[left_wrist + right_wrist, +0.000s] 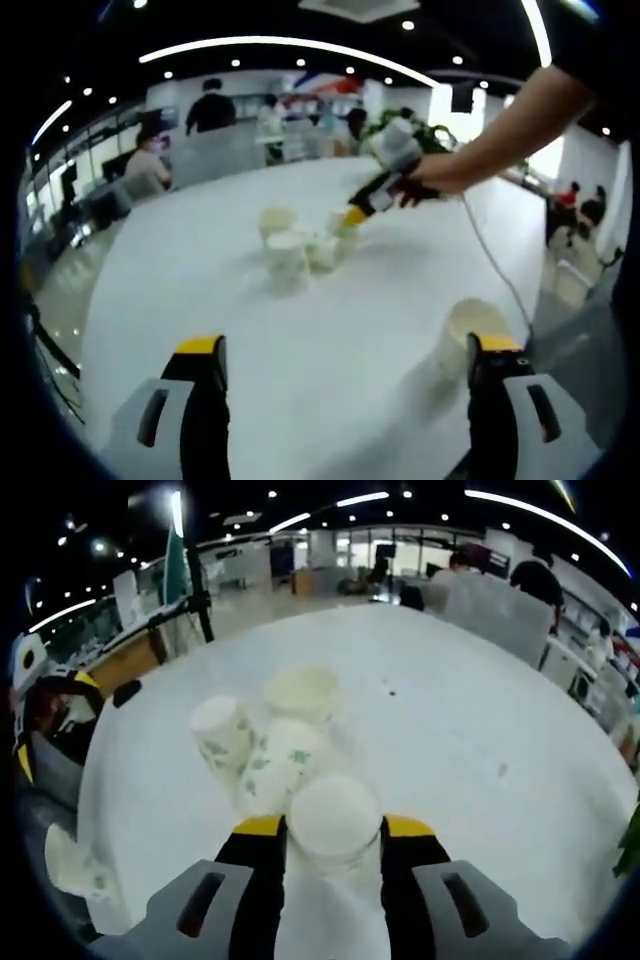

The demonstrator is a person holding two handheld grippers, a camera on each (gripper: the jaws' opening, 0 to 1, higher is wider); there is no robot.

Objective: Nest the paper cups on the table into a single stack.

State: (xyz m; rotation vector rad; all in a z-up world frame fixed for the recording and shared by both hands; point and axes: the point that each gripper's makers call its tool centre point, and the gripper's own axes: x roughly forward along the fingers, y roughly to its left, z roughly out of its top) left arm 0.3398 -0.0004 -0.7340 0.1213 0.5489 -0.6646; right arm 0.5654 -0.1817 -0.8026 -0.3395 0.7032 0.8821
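Five paper cups sit on the white table (480, 730): four clustered, one lone cup (474, 325) apart by the left gripper (345, 375), whose jaws are spread wide. The right gripper (335, 845) grasps one upside-down cup (335, 820); beside it, one open cup (300, 692) looks empty.

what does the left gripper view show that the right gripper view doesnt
Left gripper view alone: a person's hand on the right gripper as seen from outside, plus a lone paper cup by the open left gripper.

Right gripper view alone: a close look between the right gripper's jaws, which flank a paper cup, and a cup lying on its side at the table edge.

Both: the white table and the cup cluster.
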